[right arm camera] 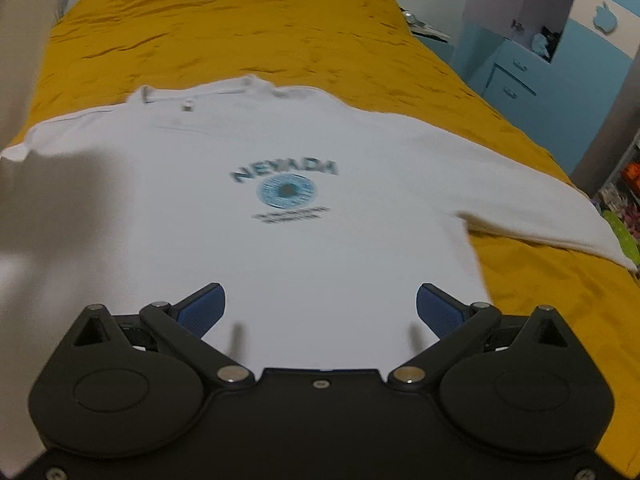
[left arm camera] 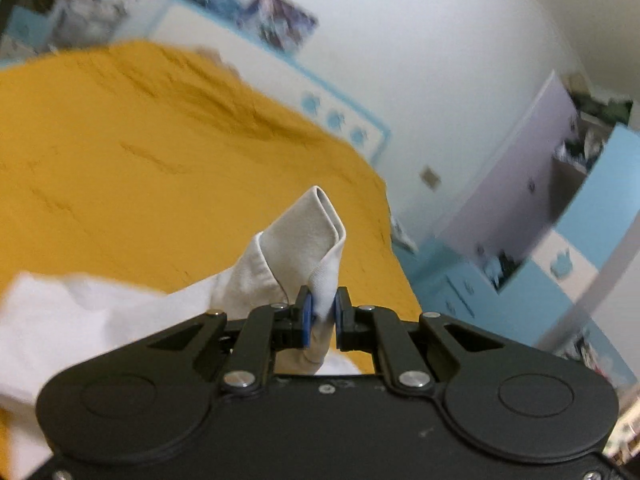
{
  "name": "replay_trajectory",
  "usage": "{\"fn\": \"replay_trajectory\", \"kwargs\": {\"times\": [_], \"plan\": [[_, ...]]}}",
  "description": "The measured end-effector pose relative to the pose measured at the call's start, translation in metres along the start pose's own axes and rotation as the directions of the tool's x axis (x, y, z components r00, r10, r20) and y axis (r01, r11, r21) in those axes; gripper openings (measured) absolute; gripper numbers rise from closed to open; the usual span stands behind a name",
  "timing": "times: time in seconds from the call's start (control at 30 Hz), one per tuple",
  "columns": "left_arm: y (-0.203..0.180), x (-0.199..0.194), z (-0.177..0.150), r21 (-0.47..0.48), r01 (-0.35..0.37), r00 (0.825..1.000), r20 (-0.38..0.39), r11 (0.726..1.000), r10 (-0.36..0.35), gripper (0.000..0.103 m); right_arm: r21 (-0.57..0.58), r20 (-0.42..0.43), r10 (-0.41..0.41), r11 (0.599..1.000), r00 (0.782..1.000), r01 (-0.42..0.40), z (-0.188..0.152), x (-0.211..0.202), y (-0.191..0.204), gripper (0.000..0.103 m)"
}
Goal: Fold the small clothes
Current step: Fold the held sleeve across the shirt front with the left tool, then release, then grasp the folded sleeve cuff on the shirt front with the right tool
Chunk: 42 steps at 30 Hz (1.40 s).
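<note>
A white T-shirt (right arm camera: 304, 208) lies spread face up on a bed covered with a mustard-yellow bedspread (right arm camera: 240, 28). Its chest carries the word "NEVADA" above a round blue print (right arm camera: 286, 191), with smaller lines of text beneath that are too blurred to read. The collar points toward the far end of the bed, and one sleeve (right arm camera: 532, 208) stretches out flat to the right, reaching close to the bed's edge.

The right gripper (right arm camera: 320, 308) hangs over the lower part of the shirt with its jaws spread wide and nothing between them; the blue pads (right arm camera: 202, 310) stand well apart above the cloth.

The left gripper (left arm camera: 322, 316) has its jaws pressed together on a ribbed cuff or hem of the white shirt (left arm camera: 316, 240). The pinched fabric stands up folded above the jaws, and more of the garment trails down and to the left across the bedspread (left arm camera: 140, 160). In the right wrist view a pale blurred band of raised cloth (right arm camera: 24, 60) runs along the left edge and covers that side of the bed.

Beyond the bed stands a white wall (left arm camera: 420, 60) with a row of pictures (left arm camera: 276, 20), a light-blue cabinet with drawers (right arm camera: 508, 76), and an open wardrobe compartment holding clutter (left arm camera: 576, 152). Colourful items (right arm camera: 624, 216) sit low at the right of the bed.
</note>
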State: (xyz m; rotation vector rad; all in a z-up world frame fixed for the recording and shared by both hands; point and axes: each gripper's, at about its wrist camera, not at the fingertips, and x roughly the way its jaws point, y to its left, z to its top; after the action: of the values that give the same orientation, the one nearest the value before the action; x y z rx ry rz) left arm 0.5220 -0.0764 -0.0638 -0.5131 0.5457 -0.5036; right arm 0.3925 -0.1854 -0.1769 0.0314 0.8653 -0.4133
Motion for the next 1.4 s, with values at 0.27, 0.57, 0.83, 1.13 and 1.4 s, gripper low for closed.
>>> {"fn": "replay_trajectory", "kwargs": {"times": [0.27, 0.57, 0.83, 1.13, 1.4], "plan": [[-0.014, 0.134, -0.103, 0.057, -0.046, 0.963, -0.264, 0.997, 0.06, 0.009, 0.027, -0.045, -0.039, 0.999, 0.998, 0.041, -0.016, 0.015, -0.046, 0.103], [-0.01, 0.198, -0.164, 0.166, -0.031, 0.898, -0.429, 0.986, 0.1, 0.019, 0.039, -0.057, -0.046, 0.998, 0.997, 0.049, -0.025, 0.022, -0.055, 0.103], [0.027, 0.097, -0.092, 0.368, -0.15, 0.948, -0.21, 0.918, 0.239, 0.051, 0.127, 0.02, 0.067, 0.989, 0.998, -0.069, 0.001, 0.017, -0.067, 0.101], [0.147, 0.037, -0.057, 0.302, -0.425, 0.872, -0.118, 0.853, 0.476, 0.049, 0.159, 0.04, 0.249, 0.955, 0.968, -0.252, 0.054, 0.065, -0.044, 0.052], [0.18, 0.041, -0.061, 0.288, -0.463, 0.844, -0.145, 0.838, 0.516, 0.049, 0.234, -0.007, 0.311, 0.925, 0.95, -0.301, 0.067, 0.115, -0.01, 0.023]]}}
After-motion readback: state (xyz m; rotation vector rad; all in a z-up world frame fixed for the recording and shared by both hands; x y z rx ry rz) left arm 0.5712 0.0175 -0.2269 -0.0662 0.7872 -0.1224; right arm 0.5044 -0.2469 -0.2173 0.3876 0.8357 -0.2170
